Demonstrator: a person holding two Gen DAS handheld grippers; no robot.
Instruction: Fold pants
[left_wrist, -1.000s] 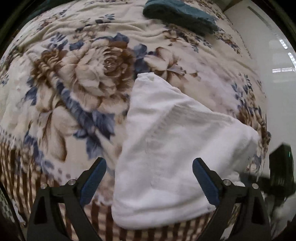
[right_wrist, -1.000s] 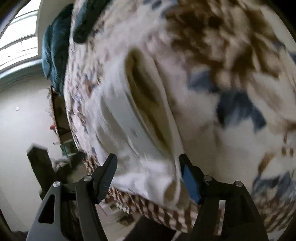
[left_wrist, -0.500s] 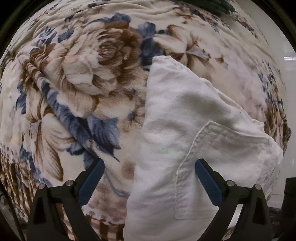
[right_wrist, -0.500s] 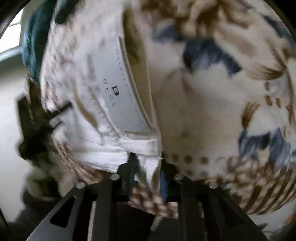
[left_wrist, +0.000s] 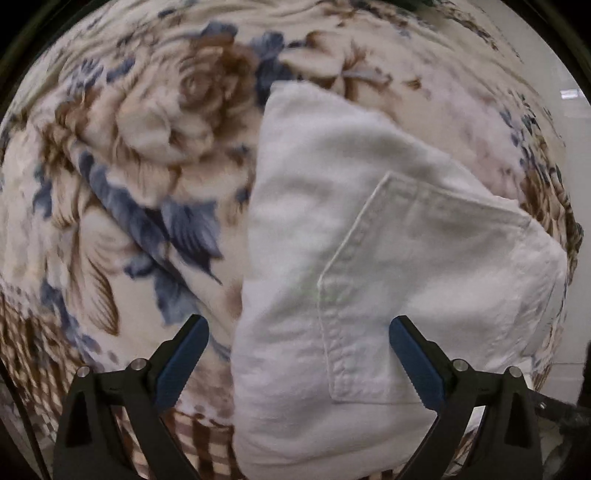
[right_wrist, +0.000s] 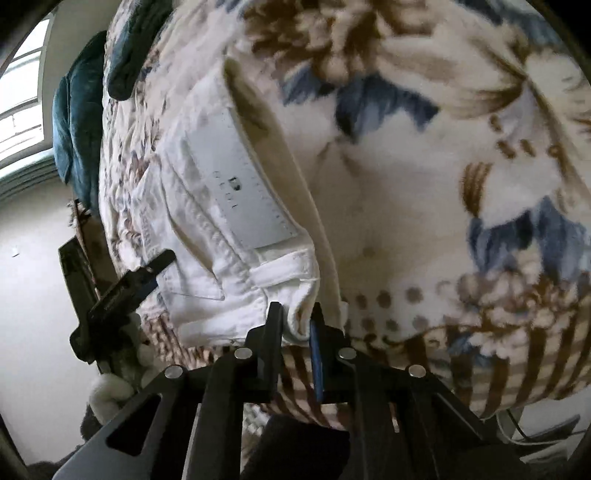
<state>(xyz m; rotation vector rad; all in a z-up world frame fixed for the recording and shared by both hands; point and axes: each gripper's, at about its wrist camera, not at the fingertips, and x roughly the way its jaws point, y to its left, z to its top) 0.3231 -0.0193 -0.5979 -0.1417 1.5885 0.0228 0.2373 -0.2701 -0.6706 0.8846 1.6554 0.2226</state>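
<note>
White pants (left_wrist: 369, 266) lie folded on a floral blanket (left_wrist: 129, 166), back pocket up. My left gripper (left_wrist: 299, 339) is open just above their near edge, one finger on each side of the fabric, holding nothing. In the right wrist view the same pants (right_wrist: 221, 206) show their waistband with a grey label. My right gripper (right_wrist: 297, 317) is shut on the waistband corner near a belt loop. The left gripper (right_wrist: 125, 288) shows there as a dark shape at the pants' far side.
The blanket (right_wrist: 461, 184) covers a bed with a checked border at the near edge. Teal cloth (right_wrist: 77, 110) lies at the far end of the bed. A window and pale floor lie beyond the bed edge.
My right gripper closed on the waistband corner and keeps hold. My left gripper moved in over the pants, so the pocket now sits between its open fingers.
</note>
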